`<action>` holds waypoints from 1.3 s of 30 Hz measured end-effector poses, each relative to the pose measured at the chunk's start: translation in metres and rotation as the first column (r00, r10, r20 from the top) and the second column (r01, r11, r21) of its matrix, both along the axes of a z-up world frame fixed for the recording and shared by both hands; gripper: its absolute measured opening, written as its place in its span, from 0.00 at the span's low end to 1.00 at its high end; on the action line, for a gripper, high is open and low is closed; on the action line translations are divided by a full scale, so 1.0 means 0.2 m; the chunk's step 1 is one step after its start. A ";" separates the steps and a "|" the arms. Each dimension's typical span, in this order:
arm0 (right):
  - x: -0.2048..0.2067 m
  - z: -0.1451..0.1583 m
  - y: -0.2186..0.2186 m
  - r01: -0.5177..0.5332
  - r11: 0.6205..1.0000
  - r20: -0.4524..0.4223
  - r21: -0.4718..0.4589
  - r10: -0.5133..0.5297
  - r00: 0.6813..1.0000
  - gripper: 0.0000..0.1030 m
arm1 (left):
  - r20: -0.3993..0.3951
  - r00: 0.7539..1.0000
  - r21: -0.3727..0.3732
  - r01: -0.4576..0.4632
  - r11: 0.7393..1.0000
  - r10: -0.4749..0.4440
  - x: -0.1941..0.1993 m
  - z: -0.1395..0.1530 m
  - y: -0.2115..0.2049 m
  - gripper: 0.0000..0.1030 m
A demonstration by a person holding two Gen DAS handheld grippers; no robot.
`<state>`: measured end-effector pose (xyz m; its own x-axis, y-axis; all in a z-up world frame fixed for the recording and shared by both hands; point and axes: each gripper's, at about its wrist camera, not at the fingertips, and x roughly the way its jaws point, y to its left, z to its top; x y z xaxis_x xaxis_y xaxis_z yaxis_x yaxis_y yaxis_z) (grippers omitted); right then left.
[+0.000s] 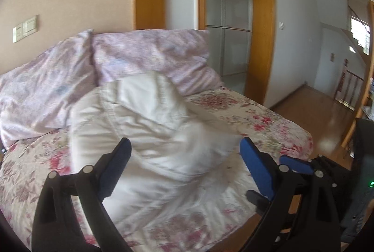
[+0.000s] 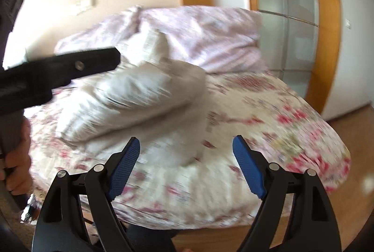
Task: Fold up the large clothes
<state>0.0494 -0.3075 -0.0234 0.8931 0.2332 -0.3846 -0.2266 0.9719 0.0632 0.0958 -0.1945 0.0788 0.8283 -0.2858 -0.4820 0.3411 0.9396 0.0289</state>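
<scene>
- The white garment (image 1: 149,135) lies crumpled in a heap at the centre of the left wrist view, on the floral bedspread of the bed (image 1: 275,126); in the right wrist view it (image 2: 140,97) sits left of centre, blurred.
- Two pale lilac pillows (image 1: 145,53) lean against the wall in the upper half of the frame, right behind the garment and touching its far edge.
- The left hand-held gripper (image 1: 184,151) fills the bottom of its frame, fingers spread wide apart with nothing between them, above the near part of the heap.
- The right hand-held gripper (image 2: 185,149) is likewise spread apart and empty, over the near edge of the bed.
- In the right wrist view a black bar of the left hand-held gripper crosses the left side, covering part of the garment.
- A wooden-framed glass door (image 1: 229,18) stands at upper right, beside the bed's far corner; light wall switches (image 1: 25,27) sit at upper left.
</scene>
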 end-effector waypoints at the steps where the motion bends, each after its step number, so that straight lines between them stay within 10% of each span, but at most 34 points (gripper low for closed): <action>1: 0.00 0.03 0.05 -0.037 0.999 0.013 -0.005 0.037 0.999 0.80 | 0.006 1.000 -0.001 -0.030 1.000 0.030 0.01 0.01 0.06 0.91; 9: 0.12 0.31 0.41 -0.197 0.980 0.119 -0.041 0.201 0.972 0.74 | 0.018 0.955 -0.030 -0.297 0.955 0.297 0.20 0.06 0.57 0.91; 18: 0.60 0.50 0.54 -0.153 0.988 0.068 -0.017 0.154 0.986 0.59 | -0.043 0.949 -0.030 -0.312 0.950 0.311 0.44 -0.02 0.72 0.91; 39: 1.17 0.12 0.28 0.032 0.999 -0.189 0.009 -0.030 0.982 0.46 | -0.082 0.958 0.070 -0.269 0.961 0.274 0.79 -0.22 0.60 0.91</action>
